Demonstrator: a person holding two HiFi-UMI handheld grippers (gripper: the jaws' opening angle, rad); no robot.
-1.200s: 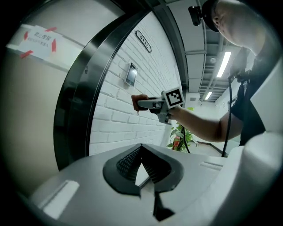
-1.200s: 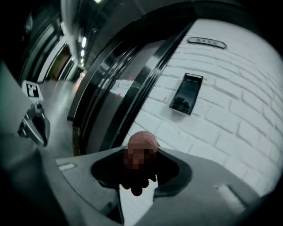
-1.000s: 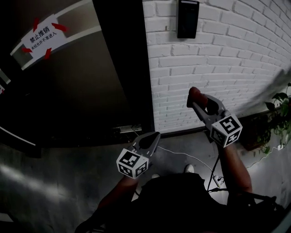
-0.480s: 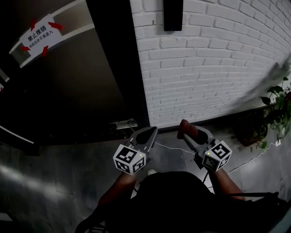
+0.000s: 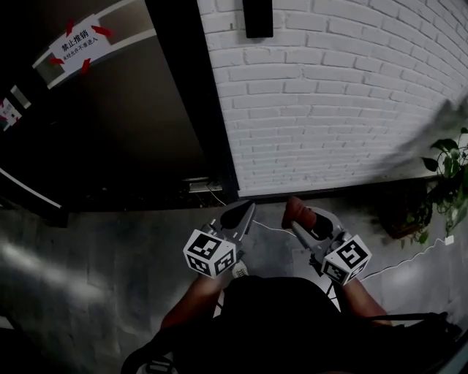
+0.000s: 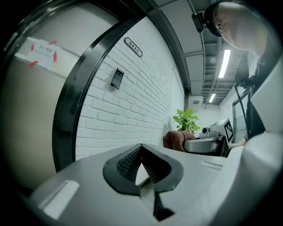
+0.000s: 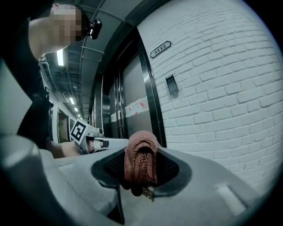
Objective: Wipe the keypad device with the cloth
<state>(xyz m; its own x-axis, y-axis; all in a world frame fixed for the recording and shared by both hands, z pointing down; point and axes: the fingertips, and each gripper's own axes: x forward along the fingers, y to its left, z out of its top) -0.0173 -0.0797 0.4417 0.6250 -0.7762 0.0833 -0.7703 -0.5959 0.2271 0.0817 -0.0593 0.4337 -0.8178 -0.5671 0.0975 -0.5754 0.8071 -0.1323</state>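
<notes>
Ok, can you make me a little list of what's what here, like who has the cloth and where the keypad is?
Holding: right gripper shut on the reddish cloth
Empty: left gripper, shut on nothing
To wipe: black keypad, high on the white brick wall, right of the door
Touching keypad: nothing; both grippers are low, well apart from it
Also there: plant at the right, by the wall
</notes>
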